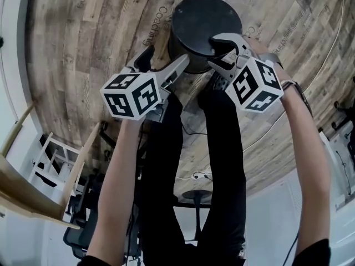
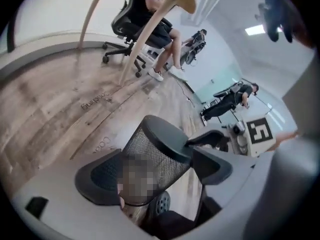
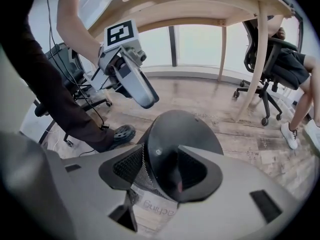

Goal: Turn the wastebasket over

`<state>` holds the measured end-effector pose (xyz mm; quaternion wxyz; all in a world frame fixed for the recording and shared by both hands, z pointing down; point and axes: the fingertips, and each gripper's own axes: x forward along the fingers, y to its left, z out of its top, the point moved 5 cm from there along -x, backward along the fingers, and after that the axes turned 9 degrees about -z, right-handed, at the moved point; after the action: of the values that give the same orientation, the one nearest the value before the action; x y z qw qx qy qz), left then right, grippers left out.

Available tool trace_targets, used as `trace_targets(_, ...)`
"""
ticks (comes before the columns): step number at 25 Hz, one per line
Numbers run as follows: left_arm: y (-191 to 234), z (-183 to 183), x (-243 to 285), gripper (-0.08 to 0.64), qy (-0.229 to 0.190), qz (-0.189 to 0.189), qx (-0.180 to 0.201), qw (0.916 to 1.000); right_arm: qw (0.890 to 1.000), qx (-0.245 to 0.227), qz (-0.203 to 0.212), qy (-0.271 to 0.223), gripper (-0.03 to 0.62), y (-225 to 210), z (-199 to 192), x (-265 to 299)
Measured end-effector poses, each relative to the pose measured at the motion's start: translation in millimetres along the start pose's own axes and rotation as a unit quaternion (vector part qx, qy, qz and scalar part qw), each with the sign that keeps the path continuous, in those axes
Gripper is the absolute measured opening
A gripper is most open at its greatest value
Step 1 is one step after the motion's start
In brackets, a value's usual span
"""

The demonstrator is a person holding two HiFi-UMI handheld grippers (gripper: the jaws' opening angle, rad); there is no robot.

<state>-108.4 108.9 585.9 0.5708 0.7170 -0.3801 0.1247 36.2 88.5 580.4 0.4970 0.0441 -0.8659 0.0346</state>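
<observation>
Right now my right gripper point(image 1: 222, 51) is clamped on the wastebasket point(image 1: 202, 21), and everything else hangs on that. Its jaws straddle the edge where the solid base point(image 3: 172, 134) meets the mesh wall point(image 3: 136, 171), with one pad on the mesh and the other lying across the base. I hold it at that corner because the stiff rim there gives the pads something firm to bite on, whereas bare mesh alone would likely flex.

My left gripper point(image 1: 166, 60) holds nothing. Its jaws are spread, and it hangs up and to the side of the basket, clear of the mesh. In its own view the basket shows between the two jaws, but farther off and not touched. I judge it is parked there to stay out of the way while one hand carries the load, close enough to steady the wall if needed.

The basket is in front of my feet over the wooden floor point(image 1: 83, 37), tilted, with its closed bottom facing up towards me and its open mouth away and down. Whether the mouth rim rests on the boards I cannot tell.

As I read it, the turn is mostly made. What remains is to settle the basket squarely on its mouth. A one-corner grip could let it swing, so I would lower it slowly.
</observation>
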Motion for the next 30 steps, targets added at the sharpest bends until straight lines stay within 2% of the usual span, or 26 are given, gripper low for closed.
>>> trace_targets(5,0.2,19.4,16.6,0.462,-0.028,-0.009,-0.074,0.9968,1.000,-0.005,0.004,0.000,0.235,2.5,0.8,0.5)
trace_targets(9,11.5,35.0,31.3,0.460,-0.048,0.020,-0.087,0.9949,1.000,-0.003,0.006,-0.003,0.235,0.7,2.4,0.9)
trace_targets(15,21.8,42.1,64.2,0.460,-0.002,0.035,-0.115,0.9927,1.000,-0.007,0.013,-0.006,0.235,-1.3,4.1,1.4)
trace_targets(19,22.9,37.2,77.3,0.460,0.034,0.058,-0.111,0.9916,1.000,-0.007,0.014,-0.010,0.235,-1.7,5.6,2.3)
trace_targets(24,25.0,31.7,80.0,0.460,0.046,0.065,-0.123,0.9892,1.000,-0.010,0.014,-0.010,0.235,0.8,4.0,1.8)
trace_targets(27,26.7,29.5,79.7,0.462,0.047,0.064,-0.144,0.9864,0.999,0.033,0.033,-0.021,0.235,0.5,5.2,-2.6)
trace_targets(30,26.8,28.5,80.9,0.462,0.036,0.069,-0.157,0.9845,0.989,0.131,0.040,-0.055,0.235,-13.5,9.5,-14.9)
